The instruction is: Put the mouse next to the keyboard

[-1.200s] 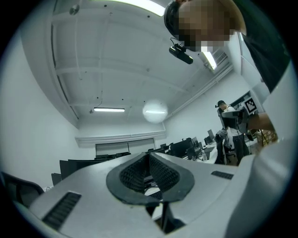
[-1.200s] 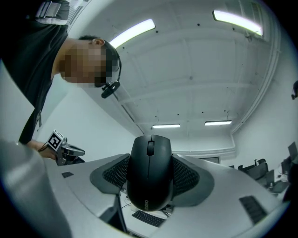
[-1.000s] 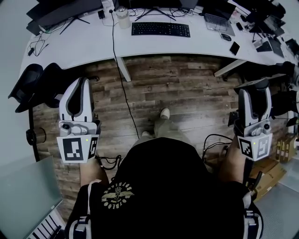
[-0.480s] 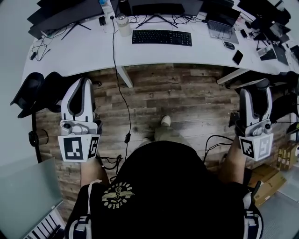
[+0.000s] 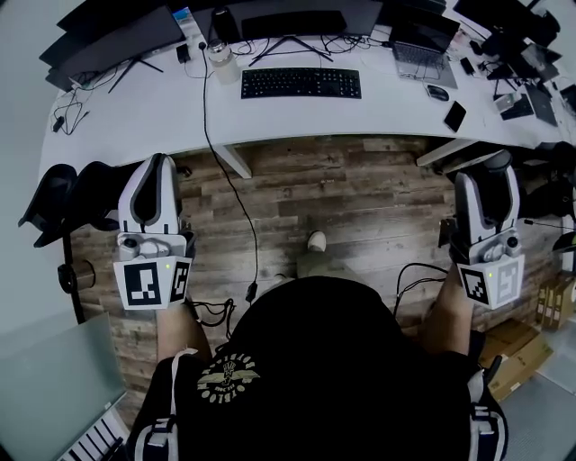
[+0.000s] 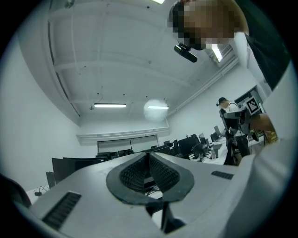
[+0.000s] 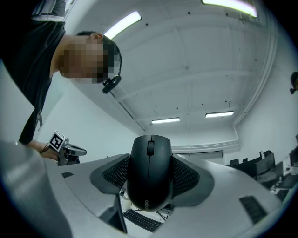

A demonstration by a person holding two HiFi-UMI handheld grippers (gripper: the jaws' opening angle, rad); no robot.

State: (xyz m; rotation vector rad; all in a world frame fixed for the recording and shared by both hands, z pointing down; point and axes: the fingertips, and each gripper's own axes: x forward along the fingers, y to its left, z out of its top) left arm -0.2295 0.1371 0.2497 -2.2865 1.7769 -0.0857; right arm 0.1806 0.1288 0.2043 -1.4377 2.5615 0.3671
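Observation:
My right gripper (image 7: 150, 157) is shut on a black mouse (image 7: 149, 186), which stands upright between the ribbed pads. In the head view the right gripper (image 5: 490, 167) is raised at the right, above the wooden floor and short of the desk; the mouse is hidden there. A black keyboard (image 5: 301, 83) lies on the white desk (image 5: 135, 108) at the top centre, and also shows low under the mouse as the keyboard (image 7: 139, 221). The left gripper (image 5: 155, 167) is held up at the left. Its pads (image 6: 135, 174) meet, with nothing between them.
On the desk stand monitors (image 5: 288, 20), a clear bottle (image 5: 222, 61), a laptop (image 5: 416, 54), a second small mouse (image 5: 436, 92) and a phone (image 5: 454, 115). A black cable (image 5: 236, 207) hangs from the desk to the floor. Black chairs (image 5: 67, 203) stand at the left.
The desk has come further into the head view and the keyboard sits more to the left. Both grippers stay raised in much the same places, the mouse still held.

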